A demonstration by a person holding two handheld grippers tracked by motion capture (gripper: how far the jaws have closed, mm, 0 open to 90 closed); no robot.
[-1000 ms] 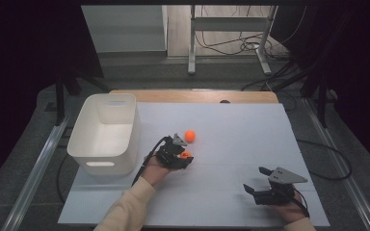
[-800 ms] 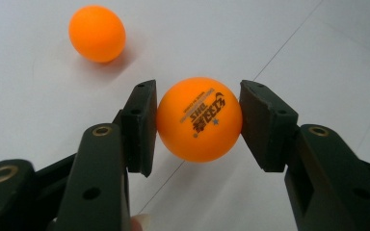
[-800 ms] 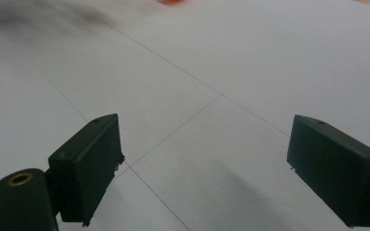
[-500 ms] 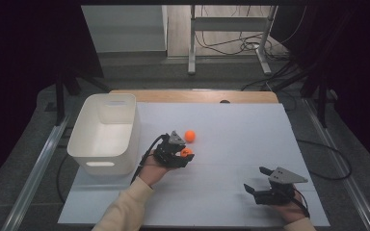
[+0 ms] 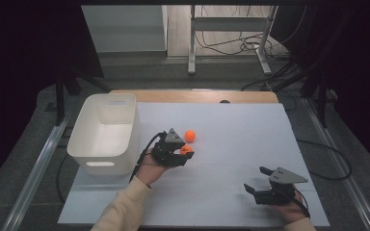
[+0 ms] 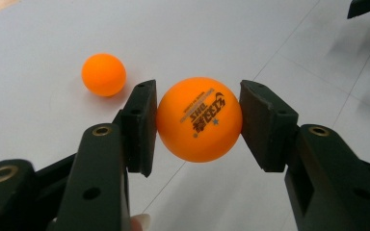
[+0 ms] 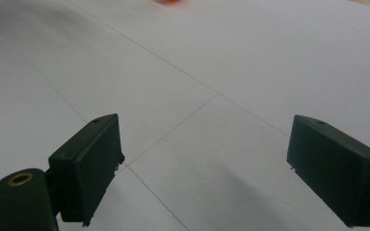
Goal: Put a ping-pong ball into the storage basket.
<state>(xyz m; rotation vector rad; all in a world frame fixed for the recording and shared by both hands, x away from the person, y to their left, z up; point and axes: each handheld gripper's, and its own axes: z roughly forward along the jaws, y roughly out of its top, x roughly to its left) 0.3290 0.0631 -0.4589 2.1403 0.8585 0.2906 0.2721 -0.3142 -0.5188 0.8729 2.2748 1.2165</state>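
We see the left tongs (image 6: pixel 198 120) pinching an orange ball (image 6: pixel 199 119): one black jaw presses each side of it, and the printed lettering on the ball faces the camera of the left gripper view. In the high view the same left tongs (image 5: pixel 187 153) sit near the middle of the white surface (image 5: pixel 250 139), with the ball (image 5: pixel 186 150) showing as an orange spot at their tip. We cannot tell whether the ball rests on the surface or hangs just above it.

A second orange ball (image 6: pixel 103 74) lies loose on the surface, near the held one and apart from it; from above it (image 5: pixel 190 135) lies just beyond the left tongs. A white bin (image 5: pixel 105 134) stands at the left edge of the surface, just beside the left hand (image 5: pixel 149 168).

The right tongs (image 7: pixel 200 173) are spread wide, with bare surface between the jaws. In the high view the right tongs (image 5: pixel 254 182) sit at the near right corner of the surface, well apart from both balls.
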